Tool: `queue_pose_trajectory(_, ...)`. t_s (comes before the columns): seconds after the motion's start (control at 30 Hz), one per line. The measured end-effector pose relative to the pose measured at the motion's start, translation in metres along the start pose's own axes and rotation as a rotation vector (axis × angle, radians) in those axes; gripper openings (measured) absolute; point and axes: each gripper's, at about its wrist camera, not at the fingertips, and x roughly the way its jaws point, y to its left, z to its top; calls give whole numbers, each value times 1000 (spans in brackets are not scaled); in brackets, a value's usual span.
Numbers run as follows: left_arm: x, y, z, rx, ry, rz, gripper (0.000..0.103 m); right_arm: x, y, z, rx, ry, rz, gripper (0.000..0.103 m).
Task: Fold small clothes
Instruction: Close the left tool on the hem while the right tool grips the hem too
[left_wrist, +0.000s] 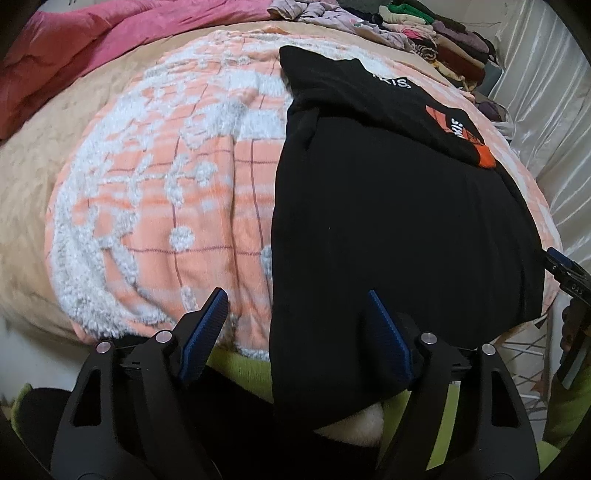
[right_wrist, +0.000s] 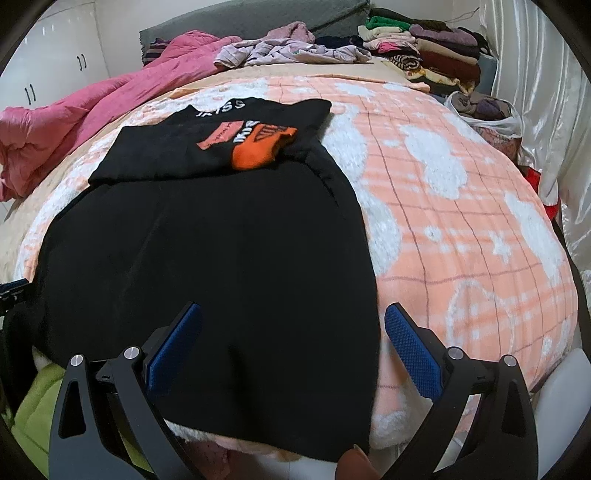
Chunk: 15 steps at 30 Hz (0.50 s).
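Left wrist view: our left gripper (left_wrist: 295, 299) sits with jaws spread over the near left edge of the black garment (left_wrist: 399, 221); one blue pad is over the peach-and-white fleece blanket (left_wrist: 166, 184), the other over the black cloth, and nothing is pinched between them, so we call it released. The garment lies flat on the blanket, its far end folded back on itself, showing white lettering and an orange-and-red print (left_wrist: 458, 129). The near hem hangs over the bed edge above a lime-green cover (left_wrist: 240, 365). We see the tip of our right gripper (left_wrist: 565, 269) at the right border of this view, at the garment's far corner. Right wrist view: our right gripper (right_wrist: 293, 314) also stands wide, one pad above the black garment (right_wrist: 221, 251), the other above the blanket (right_wrist: 461, 221) just past the cloth's right edge; not clenched on anything. The print (right_wrist: 255, 144) faces up on the folded-back part. Behind it, a crumpled pink quilt (right_wrist: 74, 122) at left, loose lilac clothes (right_wrist: 288, 51), and a stack of folded clothes (right_wrist: 436, 51) beside the white curtain (right_wrist: 535, 74).
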Motion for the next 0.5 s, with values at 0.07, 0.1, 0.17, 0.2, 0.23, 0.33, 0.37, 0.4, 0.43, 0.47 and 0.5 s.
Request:
queue_pose_trajectory(0.07,2,1,-2,-8,8,1,69,-1,-3,-5,3,5,2,98)
queue_pose_trajectory(0.1,3,2,-3,-11,11,-1,69,-2,-3,-7,4,7,5,98)
queue_pose_trajectory(0.17,6,2,-5,-14,21,-4,69,-3,-6,-11,3,13,6,98)
queue_pose_trajectory(0.2,7,2,-5,-16,26,-6,69,-3,-7,-14,3,17,5,98)
queue_pose_trajectory(0.23,8,2,-6,-20,32,-9,69,-3,-9,-17,5,24,8,98)
queue_pose_trajectory(0.33,11,1,-7,-19,37,-3,68,-4,-14,-25,12,38,14,98)
queue_pose_trajectory(0.37,11,0,-8,-17,38,-2,68,-4,-17,-27,17,43,13,98)
queue_pose_trajectory(0.4,11,-1,-8,-15,39,0,63,-4,-19,-30,22,49,12,98)
queue_pose_trajectory(0.43,12,-2,-8,-15,42,-4,53,-4,-22,-33,31,57,17,98)
queue_pose_trajectory(0.47,14,-2,-9,-15,52,-17,49,-4,-26,-37,40,64,24,98)
queue_pose_trajectory(0.5,15,-3,-10,-14,57,-17,46,-4,-28,-39,44,68,25,98)
